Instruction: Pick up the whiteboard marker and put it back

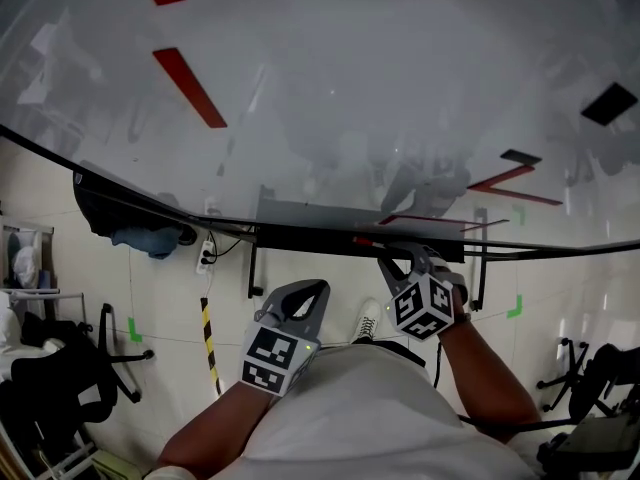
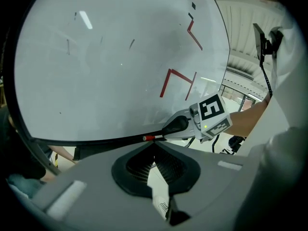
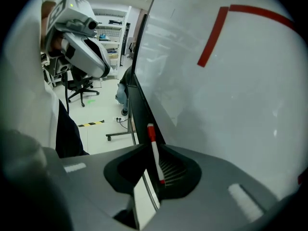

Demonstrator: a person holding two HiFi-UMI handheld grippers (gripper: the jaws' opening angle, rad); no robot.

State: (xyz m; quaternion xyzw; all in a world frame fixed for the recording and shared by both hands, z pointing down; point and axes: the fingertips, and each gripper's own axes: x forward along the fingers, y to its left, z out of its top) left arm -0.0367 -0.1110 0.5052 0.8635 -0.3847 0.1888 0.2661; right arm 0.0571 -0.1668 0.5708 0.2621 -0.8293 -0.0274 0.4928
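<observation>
Whiteboard: large and glossy, with red strokes; it fills the upper head view.
Black ledge: runs along the board's lower edge.
Left hand-held gripper: clenched, jaw tips together, nothing between them (floor shows through the gap behind); below the ledge, apart from it.
Right hand-held gripper: up at the ledge, grasping the marker.
Whiteboard marker: white barrel, red cap, pinched between the right jaws, cap end protruding along the ledge.

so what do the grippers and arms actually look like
Both the left gripper and right gripper are grey plastic with dark ribbed pads, each carrying a white cube printed with black square markers and a small green light. The person wears a white shirt, forearms bare.
</observation>
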